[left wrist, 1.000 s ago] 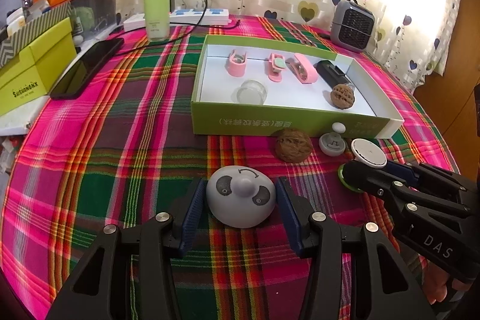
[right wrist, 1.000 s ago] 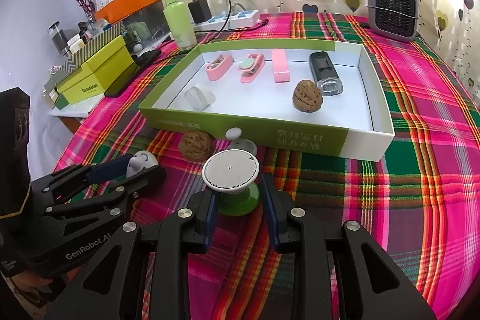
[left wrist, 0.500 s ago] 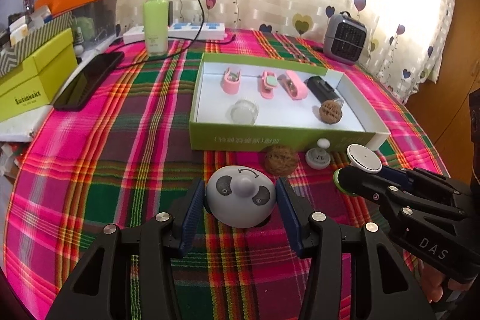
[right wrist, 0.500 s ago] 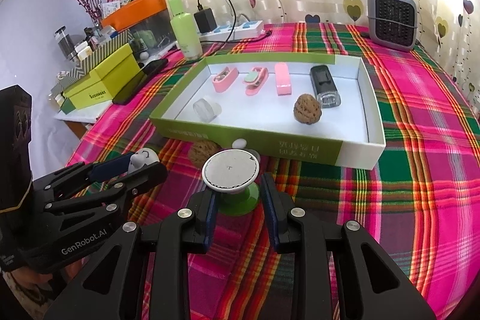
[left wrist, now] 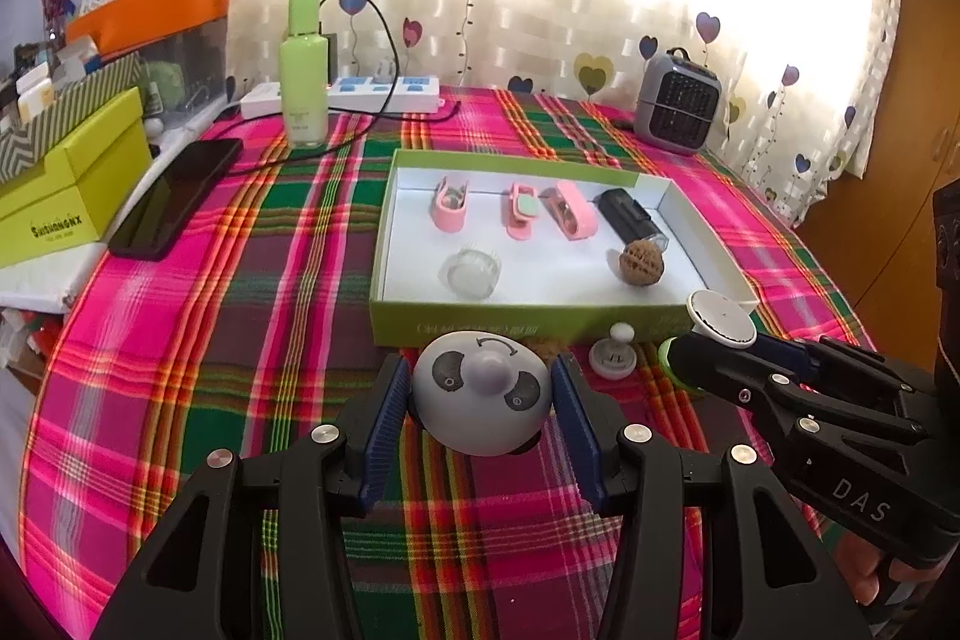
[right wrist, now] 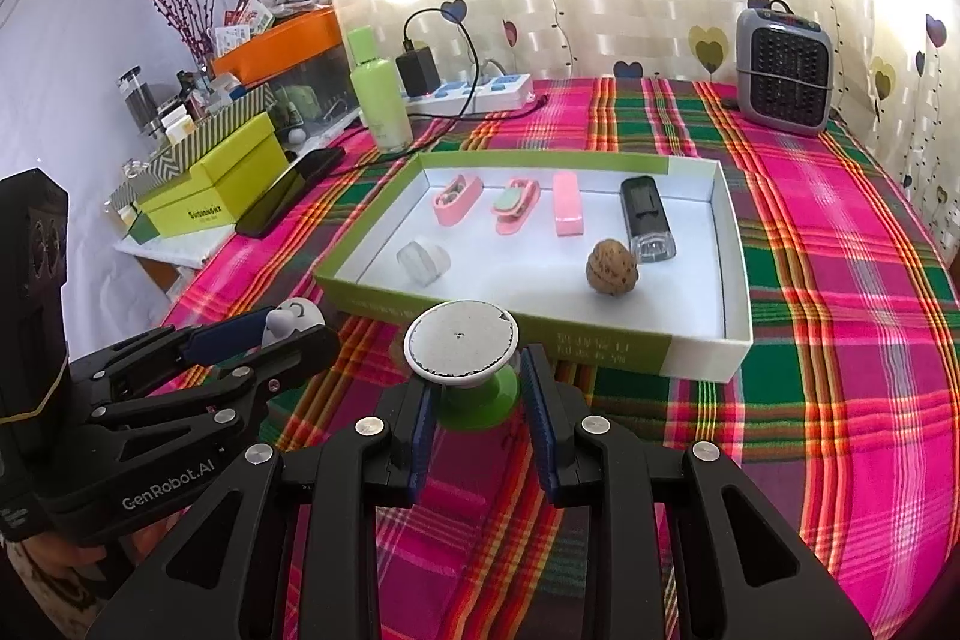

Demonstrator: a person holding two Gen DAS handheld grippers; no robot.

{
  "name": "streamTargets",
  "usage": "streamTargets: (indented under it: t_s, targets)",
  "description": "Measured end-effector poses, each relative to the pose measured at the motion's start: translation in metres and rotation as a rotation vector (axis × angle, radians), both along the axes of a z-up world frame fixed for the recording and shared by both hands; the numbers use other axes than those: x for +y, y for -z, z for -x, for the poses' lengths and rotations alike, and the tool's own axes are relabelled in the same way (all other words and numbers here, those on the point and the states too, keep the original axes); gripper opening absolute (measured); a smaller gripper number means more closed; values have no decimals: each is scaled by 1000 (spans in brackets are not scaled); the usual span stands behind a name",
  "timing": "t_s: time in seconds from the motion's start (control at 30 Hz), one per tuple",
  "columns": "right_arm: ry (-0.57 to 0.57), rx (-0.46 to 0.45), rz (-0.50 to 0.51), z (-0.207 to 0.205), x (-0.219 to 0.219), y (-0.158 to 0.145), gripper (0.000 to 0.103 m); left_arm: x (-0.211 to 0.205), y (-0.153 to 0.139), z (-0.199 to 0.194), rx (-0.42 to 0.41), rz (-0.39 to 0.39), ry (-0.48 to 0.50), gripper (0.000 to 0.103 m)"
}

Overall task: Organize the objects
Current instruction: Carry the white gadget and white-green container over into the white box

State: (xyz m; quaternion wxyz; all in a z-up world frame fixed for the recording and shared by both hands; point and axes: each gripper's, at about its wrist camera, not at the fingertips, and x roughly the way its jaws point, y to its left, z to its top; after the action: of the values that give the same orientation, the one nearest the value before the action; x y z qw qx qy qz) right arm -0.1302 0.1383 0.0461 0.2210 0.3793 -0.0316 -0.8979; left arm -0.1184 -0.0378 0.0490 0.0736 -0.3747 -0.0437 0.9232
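Note:
My left gripper (left wrist: 480, 382) is shut on a grey dome with a round knob (left wrist: 483, 400), held just above the plaid cloth in front of the green-walled box (left wrist: 522, 328). My right gripper (right wrist: 477, 382) is shut on the green base of a white-topped disc (right wrist: 461, 346), near the box's front wall (right wrist: 600, 346). In the left wrist view this disc (left wrist: 723, 319) sits at the box's near right corner. The box holds pink clips (left wrist: 449, 211), a black lighter-like piece (left wrist: 630, 220), a walnut (left wrist: 642, 263) and a clear round lid (left wrist: 471, 271). A small white knobbed piece (left wrist: 613, 355) lies on the cloth.
A green bottle (left wrist: 305, 76), a power strip (left wrist: 384, 94) with cable and a grey heater (left wrist: 678, 103) stand at the back. A dark phone (left wrist: 174, 196) and a lime box (left wrist: 72, 178) sit at the left. Bare plaid cloth (right wrist: 840, 340) lies right of the box.
My left gripper has risen with the grey dome, which now hides the loose walnut on the cloth. The right gripper still holds the disc in nearly the same place.

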Motion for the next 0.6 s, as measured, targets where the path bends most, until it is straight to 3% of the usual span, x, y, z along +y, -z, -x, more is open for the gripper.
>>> streamTargets:
  t_s: [0.6]
  targets:
    - [8,19,10,24,2,-9,28,-4,-10,28,10,-19,-7,47]
